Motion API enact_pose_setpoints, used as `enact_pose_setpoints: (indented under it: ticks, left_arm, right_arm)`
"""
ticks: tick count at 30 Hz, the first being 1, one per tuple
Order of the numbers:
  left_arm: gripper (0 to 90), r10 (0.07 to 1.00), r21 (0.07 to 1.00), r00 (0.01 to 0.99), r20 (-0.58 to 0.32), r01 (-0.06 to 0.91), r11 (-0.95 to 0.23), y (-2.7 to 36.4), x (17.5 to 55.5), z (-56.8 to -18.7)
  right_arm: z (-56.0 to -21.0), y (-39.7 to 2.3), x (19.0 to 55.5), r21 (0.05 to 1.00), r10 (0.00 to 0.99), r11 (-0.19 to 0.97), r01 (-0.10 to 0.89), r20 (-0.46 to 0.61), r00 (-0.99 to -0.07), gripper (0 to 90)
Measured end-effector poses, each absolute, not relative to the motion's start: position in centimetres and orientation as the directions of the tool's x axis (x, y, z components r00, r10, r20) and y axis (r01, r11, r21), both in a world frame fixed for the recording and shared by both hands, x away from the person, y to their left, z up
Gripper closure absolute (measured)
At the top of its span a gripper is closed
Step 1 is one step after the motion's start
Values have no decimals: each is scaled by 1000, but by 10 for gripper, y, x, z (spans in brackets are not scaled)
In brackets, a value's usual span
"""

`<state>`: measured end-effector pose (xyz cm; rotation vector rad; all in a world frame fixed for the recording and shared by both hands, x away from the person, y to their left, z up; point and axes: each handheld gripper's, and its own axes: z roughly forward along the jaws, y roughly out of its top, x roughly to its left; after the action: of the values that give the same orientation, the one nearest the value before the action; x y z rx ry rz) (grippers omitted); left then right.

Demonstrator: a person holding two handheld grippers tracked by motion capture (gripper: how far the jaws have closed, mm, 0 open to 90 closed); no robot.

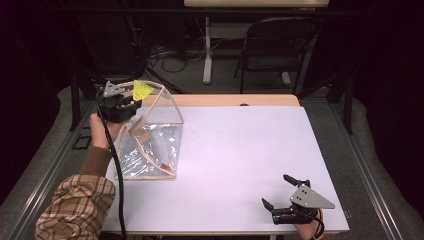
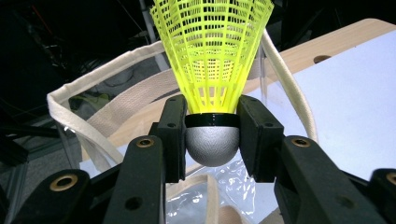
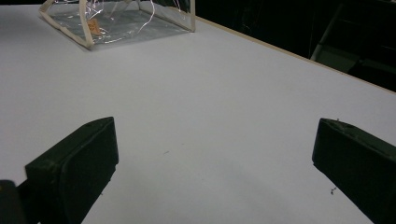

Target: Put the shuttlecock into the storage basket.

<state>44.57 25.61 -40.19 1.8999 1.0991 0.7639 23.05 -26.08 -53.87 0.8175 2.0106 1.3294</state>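
Left gripper: jaws clamped on the grey head of a yellow shuttlecock, skirt pointing away from the jaws, held at the rim of the clear bag. Likely step: dropping it in. Best done with the head well past the rim before opening. Right gripper: jaws wide apart, idle over bare worktop.

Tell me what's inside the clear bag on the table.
Through the clear bag only crinkled plastic and a small orange tag on its wall show. The yellow shuttlecock, gripped by the left gripper, hangs at the bag's rim, not inside. Glare hides part of the bottom.
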Motion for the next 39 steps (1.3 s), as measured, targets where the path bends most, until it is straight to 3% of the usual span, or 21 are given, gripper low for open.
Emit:
enact_pose_setpoints:
  ticks: [39]
  left_arm:
    - [647,869,786,490,75,507,-354,250,461,-414]
  right_arm:
    - [-539,-260,231,933,756,315,172,-137,-640,1]
